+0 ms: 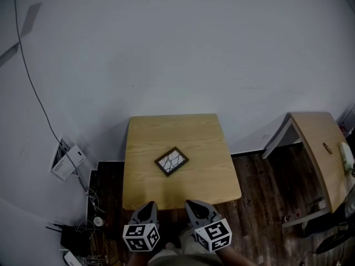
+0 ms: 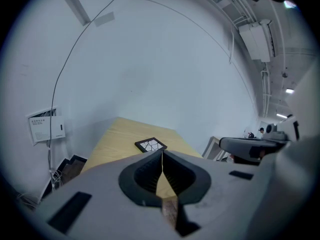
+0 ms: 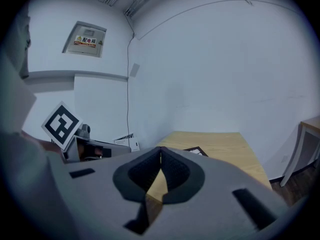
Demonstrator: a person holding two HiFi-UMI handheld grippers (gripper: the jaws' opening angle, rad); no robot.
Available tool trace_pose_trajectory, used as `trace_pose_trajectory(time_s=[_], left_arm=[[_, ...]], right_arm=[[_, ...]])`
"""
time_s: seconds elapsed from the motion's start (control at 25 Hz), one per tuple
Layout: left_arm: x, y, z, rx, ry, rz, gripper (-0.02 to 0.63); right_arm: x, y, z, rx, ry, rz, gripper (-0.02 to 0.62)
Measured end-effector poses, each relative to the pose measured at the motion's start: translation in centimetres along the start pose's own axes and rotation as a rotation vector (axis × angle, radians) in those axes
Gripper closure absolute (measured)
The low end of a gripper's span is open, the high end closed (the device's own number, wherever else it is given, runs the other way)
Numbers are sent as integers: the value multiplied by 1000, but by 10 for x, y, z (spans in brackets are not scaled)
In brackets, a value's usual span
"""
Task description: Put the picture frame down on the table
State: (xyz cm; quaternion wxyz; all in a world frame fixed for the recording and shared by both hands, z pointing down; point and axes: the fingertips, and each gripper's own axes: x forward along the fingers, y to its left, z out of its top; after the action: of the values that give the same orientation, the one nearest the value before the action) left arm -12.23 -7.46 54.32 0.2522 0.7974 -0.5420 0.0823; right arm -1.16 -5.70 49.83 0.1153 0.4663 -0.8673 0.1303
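A small dark picture frame [image 1: 171, 161] with a white cracked pattern lies flat near the middle of the square wooden table [image 1: 150, 137]. The left gripper view shows the picture frame [image 2: 150, 145] just beyond the jaws, and the right gripper view catches a corner of the frame [image 3: 195, 151]. My left gripper [image 1: 148, 208] and right gripper [image 1: 195, 205] hover side by side at the table's near edge, short of the frame. Both are shut with tips touching and nothing between them.
A second wooden table [image 1: 319, 148] stands at the right on dark wood flooring. At the left, a white box [image 1: 69, 160] leans on the wall, with a cable [image 1: 33, 87] running up it and wires and devices [image 1: 83, 231] on the floor.
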Motion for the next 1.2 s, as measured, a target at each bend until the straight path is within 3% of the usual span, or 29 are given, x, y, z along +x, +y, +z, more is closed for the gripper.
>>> trace_pose_trajectory(time_s=[0.56,1.2], left_arm=[[-34,-1,-14,7,-12,-6,600],[-34,-2,-10,-9,-31,-19,600]], right_arm=[[-21,32,-10,-37,-27,47,597],[-18,43,-4,-36,-13,74,597]])
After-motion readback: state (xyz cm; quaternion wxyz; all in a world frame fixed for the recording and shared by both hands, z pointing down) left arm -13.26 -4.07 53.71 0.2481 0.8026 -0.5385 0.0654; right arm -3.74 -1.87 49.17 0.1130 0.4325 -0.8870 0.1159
